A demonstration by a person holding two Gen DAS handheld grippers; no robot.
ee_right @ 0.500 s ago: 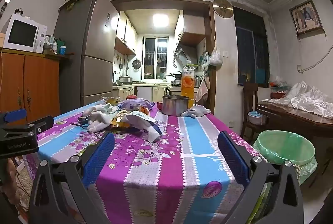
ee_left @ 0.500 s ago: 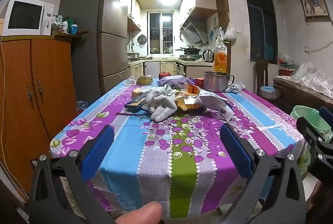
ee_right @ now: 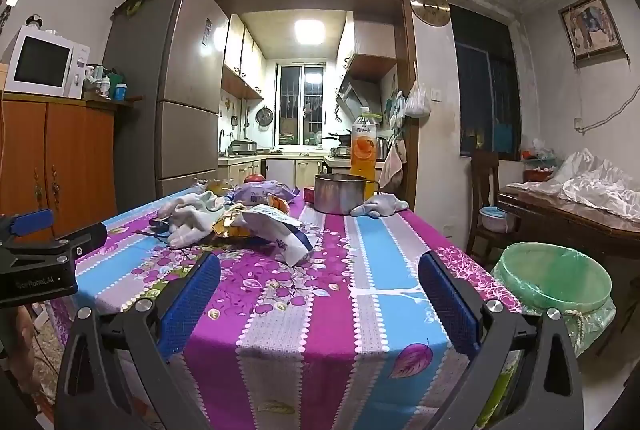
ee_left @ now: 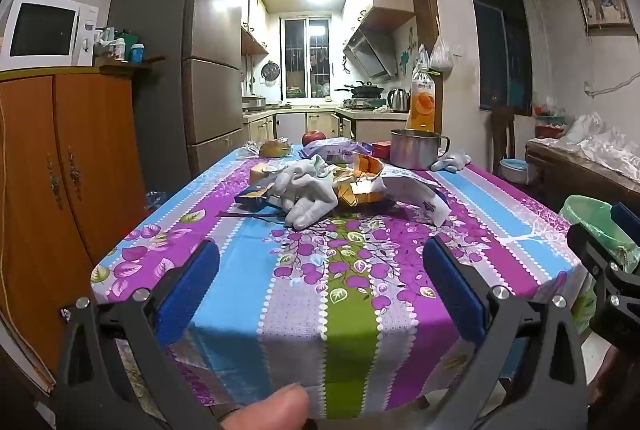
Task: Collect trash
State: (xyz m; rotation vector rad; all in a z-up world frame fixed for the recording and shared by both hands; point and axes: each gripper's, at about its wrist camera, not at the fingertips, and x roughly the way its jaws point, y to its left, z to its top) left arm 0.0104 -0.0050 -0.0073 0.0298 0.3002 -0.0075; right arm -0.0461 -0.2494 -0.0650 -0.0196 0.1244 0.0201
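A pile of trash lies mid-table: a white and blue snack bag (ee_left: pixel 412 190) (ee_right: pixel 276 230), orange wrappers (ee_left: pixel 356 186) (ee_right: pixel 230 224), a dark blue packet (ee_left: pixel 252 196) and a white glove (ee_left: pixel 308 194) (ee_right: pixel 190 218). A bin lined with a green bag (ee_right: pixel 556 278) (ee_left: pixel 592 218) stands on the floor at the table's right. My left gripper (ee_left: pixel 320 278) is open and empty over the table's near edge. My right gripper (ee_right: pixel 318 286) is open and empty over the near right part of the table. Each shows at the edge of the other's view.
A metal pot (ee_left: pixel 416 150), an orange juice bottle (ee_left: pixel 422 102), a second glove (ee_left: pixel 452 162), a purple bag (ee_left: pixel 336 150), an apple (ee_left: pixel 312 138) and bread (ee_left: pixel 274 148) sit at the far end. A wooden cabinet (ee_left: pixel 60 170) is left; a side table (ee_right: pixel 580 214) right.
Both grippers have stayed nearly still and open. Nothing on the table has moved.
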